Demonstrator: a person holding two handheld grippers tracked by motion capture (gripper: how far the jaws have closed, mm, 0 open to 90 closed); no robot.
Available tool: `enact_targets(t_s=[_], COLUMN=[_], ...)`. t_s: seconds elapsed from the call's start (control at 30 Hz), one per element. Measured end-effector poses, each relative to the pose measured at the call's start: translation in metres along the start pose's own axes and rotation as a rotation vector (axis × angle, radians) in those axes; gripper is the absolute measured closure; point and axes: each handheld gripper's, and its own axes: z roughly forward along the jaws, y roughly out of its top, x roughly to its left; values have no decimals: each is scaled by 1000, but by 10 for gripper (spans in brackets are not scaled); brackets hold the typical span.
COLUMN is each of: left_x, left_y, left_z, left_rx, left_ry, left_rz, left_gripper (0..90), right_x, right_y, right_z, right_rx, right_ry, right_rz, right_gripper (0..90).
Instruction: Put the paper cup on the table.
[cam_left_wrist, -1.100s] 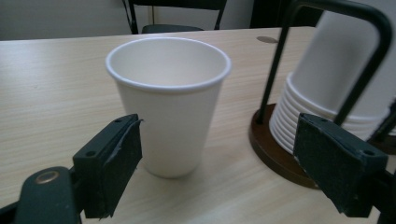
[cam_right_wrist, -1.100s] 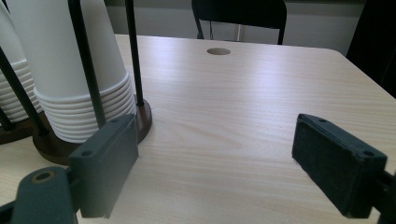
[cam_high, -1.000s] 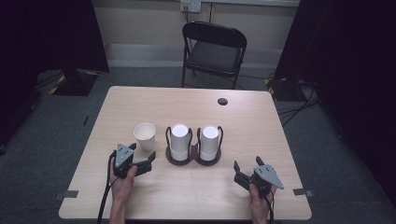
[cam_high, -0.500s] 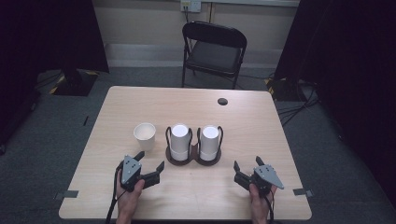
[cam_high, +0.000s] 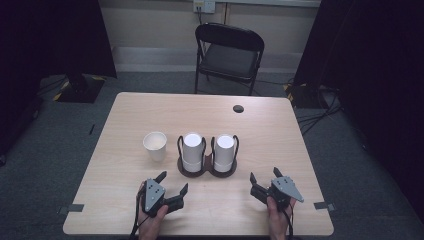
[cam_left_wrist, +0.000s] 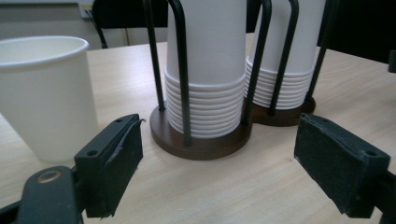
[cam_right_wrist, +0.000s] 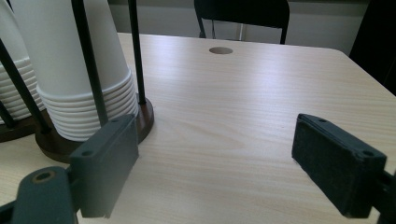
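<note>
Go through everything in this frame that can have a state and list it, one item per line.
Single white paper cup: upright, mouth up, standing alone left of the holder.
Left stack of white paper cups: upside down, nested in the holder.
Right stack of white paper cups: upside down, nested.
Dark wire cup holder: upright on the table.
Left gripper: open, holding nothing.
Right gripper: open, holding nothing.

cup stacks (cam_left_wrist: 205, 60) cut off at the top, folding chair (cam_right_wrist: 240, 11) cropped above
</note>
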Motion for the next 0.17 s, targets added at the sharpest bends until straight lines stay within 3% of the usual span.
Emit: enact_targets(t_s=[0.17], left_x=[0], left_y=[0], left_z=[1], left_rx=[-12], left_ry=[-3], left_rz=[11], left_gripper=[156], right_x=[1], right_y=[1], right_z=[4], right_rx=[38], right_ry=[1], right_rz=[-10], right_gripper=[141])
